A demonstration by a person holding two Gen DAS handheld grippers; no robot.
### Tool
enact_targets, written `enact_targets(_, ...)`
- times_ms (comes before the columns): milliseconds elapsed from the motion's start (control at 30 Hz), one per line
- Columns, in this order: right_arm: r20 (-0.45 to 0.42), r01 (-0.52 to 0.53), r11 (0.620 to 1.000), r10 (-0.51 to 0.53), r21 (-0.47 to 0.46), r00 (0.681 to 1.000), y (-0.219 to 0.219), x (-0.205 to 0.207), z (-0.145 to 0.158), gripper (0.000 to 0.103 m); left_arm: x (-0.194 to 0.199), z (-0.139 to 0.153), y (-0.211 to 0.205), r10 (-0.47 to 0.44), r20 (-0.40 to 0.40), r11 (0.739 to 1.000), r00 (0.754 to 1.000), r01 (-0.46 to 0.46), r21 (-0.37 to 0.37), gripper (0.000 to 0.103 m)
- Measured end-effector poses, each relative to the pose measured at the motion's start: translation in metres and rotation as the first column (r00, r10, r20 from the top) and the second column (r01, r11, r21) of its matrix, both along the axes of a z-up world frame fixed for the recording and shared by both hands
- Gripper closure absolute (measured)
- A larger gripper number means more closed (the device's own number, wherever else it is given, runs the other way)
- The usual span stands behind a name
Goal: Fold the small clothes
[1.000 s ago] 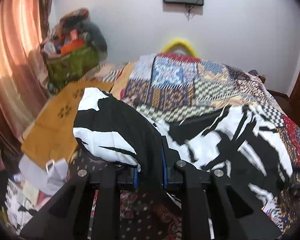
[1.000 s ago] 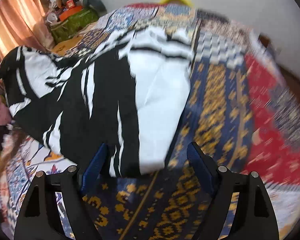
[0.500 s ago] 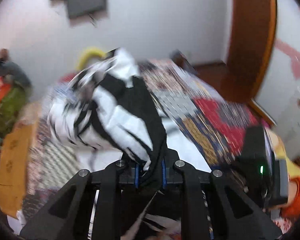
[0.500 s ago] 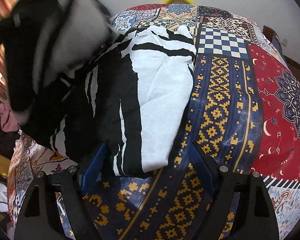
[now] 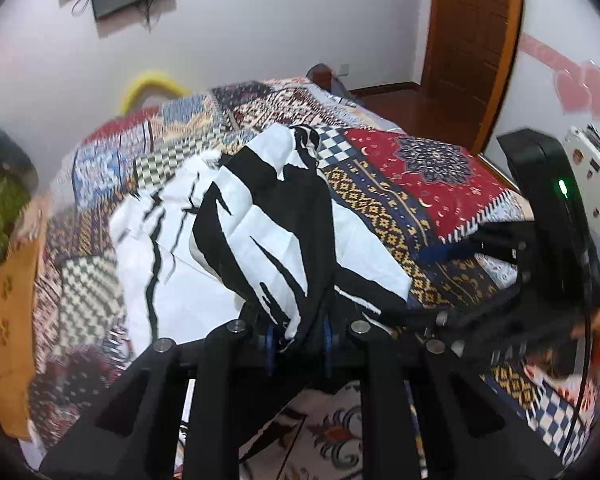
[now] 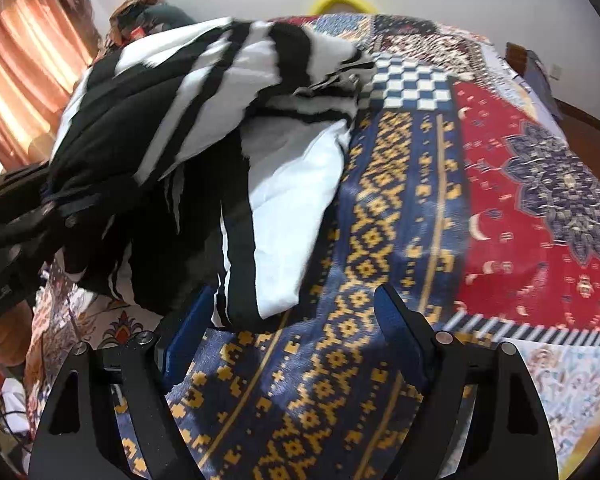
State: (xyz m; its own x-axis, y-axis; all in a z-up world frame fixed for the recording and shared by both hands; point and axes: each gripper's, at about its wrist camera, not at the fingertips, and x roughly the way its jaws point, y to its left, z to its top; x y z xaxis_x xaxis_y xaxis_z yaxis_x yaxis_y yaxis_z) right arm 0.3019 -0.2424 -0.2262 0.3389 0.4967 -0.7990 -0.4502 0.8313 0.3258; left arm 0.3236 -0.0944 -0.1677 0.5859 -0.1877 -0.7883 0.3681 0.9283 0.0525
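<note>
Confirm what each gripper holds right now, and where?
Left gripper: shut on a bunched black fold of the black-and-white garment. Right gripper: jaws open, holding nothing.

We saw a black-and-white streaked cotton garment (image 5: 260, 236) lying over a patchwork bedspread (image 6: 520, 168) of red floral, navy-and-gold geometric and blue-white checked panels. Each black plastic claw (image 6: 290, 320) carried blue pads (image 6: 188, 328). Salmon-striped curtains (image 6: 24, 68) hung beside a white wall (image 5: 280, 20).
</note>
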Motion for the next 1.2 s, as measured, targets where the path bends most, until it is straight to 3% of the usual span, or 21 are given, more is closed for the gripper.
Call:
enact_targets(33,0.006,0.009,1.000,-0.009,0.004,1.000,-0.003,0.000,0.004,0.024,-0.006,0.004,-0.003,-0.006,-0.001,1.000,1.000,0.006,0.011,0.071)
enact_targets(100,0.023,0.030,0.999,-0.030,0.013,0.999,-0.010,0.000,0.014,0.024,-0.012,0.010,0.001,-0.010,0.004,1.000,1.000,0.010,-0.014,0.043)
enact_targets(200,0.058,0.057,0.998,-0.058,0.023,0.997,-0.019,-0.002,0.030,0.023,-0.025,0.023,0.012,0.012,0.024,0.998,1.000,-0.011,-0.054,0.025)
enact_targets(300,0.087,0.076,0.997,-0.079,0.034,0.993,-0.024,-0.005,0.043,0.023,-0.028,0.031,0.026,0.050,0.043,0.996,0.998,-0.047,-0.070,0.018)
enact_targets(433,0.122,0.071,0.996,-0.077,0.049,0.990,-0.016,-0.003,0.057,0.023,-0.022,0.028,0.045,0.143,0.051,0.990,0.988,-0.142,-0.023,0.017)
enact_targets(633,0.144,0.021,0.999,-0.027,0.042,0.989,0.017,-0.002,0.057,0.023,0.000,-0.018,0.081,0.250,-0.093,0.967,0.964,-0.252,-0.019,0.017)
enact_targets(867,0.054,-0.015,0.996,0.020,-0.087,0.998,0.035,0.003,0.000,0.024,-0.005,-0.072,0.095,0.280,-0.183,0.960,0.942,-0.278,0.036,0.014)
enact_targets(967,-0.010,-0.016,0.997,0.015,-0.075,1.000,0.027,0.004,-0.018,0.024,-0.011,-0.073,0.105,0.289,-0.205,0.955,0.935,-0.297,-0.010,0.013)
enact_targets(1067,0.004,-0.022,0.996,0.022,-0.082,1.000,0.024,0.000,-0.015,0.024,-0.020,-0.071,0.111,0.285,-0.203,0.956,0.937,-0.293,-0.011,0.013)
enact_targets(1200,0.060,-0.043,0.992,0.050,-0.116,0.997,0.025,-0.005,0.005,0.024,-0.032,-0.062,0.114,0.264,-0.156,0.964,0.952,-0.261,0.041,0.014)
